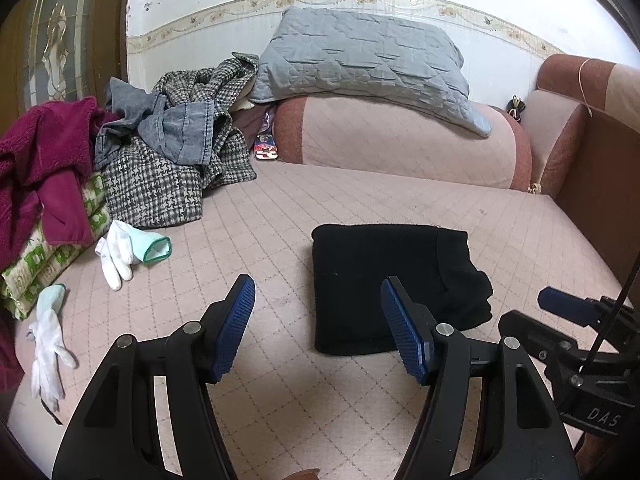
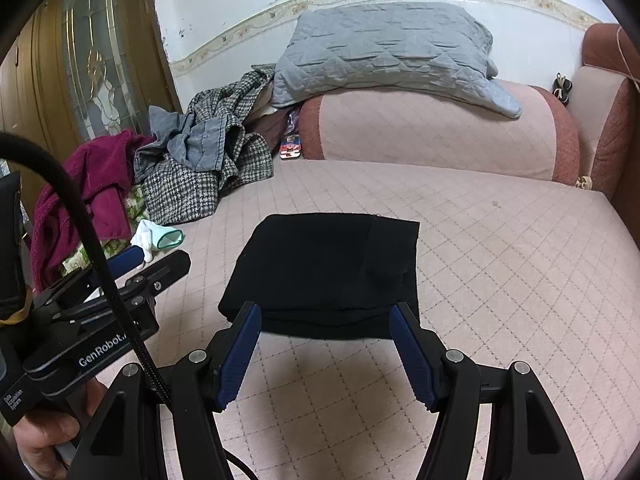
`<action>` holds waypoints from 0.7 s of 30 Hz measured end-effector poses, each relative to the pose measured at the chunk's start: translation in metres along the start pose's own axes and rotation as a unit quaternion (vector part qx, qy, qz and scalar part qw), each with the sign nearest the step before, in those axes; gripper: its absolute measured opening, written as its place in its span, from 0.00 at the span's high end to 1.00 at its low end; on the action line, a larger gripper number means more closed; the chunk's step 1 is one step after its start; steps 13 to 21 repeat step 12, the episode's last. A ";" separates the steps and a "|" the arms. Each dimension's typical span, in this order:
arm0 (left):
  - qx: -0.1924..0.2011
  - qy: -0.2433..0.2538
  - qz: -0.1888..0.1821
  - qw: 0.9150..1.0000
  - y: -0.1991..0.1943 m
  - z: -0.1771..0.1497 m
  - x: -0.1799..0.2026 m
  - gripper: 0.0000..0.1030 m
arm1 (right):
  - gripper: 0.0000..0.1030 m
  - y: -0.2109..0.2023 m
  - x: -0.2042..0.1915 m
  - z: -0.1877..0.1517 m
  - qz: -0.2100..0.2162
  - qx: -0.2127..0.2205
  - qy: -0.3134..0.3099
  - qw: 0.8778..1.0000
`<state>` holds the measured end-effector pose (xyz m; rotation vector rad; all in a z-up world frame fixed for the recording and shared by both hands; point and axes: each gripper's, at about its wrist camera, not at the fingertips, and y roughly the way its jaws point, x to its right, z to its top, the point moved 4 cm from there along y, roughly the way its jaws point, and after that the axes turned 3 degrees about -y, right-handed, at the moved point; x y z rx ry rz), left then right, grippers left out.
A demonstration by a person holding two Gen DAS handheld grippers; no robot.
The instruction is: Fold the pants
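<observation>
I am hovering my left gripper [image 1: 318, 330] and right gripper [image 2: 326, 354], both spread and empty, just near of the black pants [image 2: 328, 272] lying folded compactly mid-bed [image 2: 500, 260], judging the folding nearly finished, perhaps only smoothing remaining.

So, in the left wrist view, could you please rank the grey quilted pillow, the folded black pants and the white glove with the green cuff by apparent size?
1. grey quilted pillow
2. folded black pants, nearer the camera, so the gap between these two is unsure
3. white glove with the green cuff
</observation>
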<state>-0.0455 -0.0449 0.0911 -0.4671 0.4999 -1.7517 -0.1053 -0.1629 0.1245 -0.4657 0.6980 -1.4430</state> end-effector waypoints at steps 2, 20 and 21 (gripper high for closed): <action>0.003 -0.002 -0.001 1.000 0.000 0.001 -0.001 0.36 | 0.38 0.001 0.000 -0.001 0.001 -0.003 -0.001 1.000; 0.004 0.001 -0.004 1.000 0.001 -0.003 -0.001 0.36 | 0.38 -0.001 0.004 -0.004 0.003 -0.008 0.003 1.000; 0.004 0.001 -0.004 1.000 0.001 -0.003 -0.001 0.36 | 0.38 -0.001 0.004 -0.004 0.003 -0.008 0.003 1.000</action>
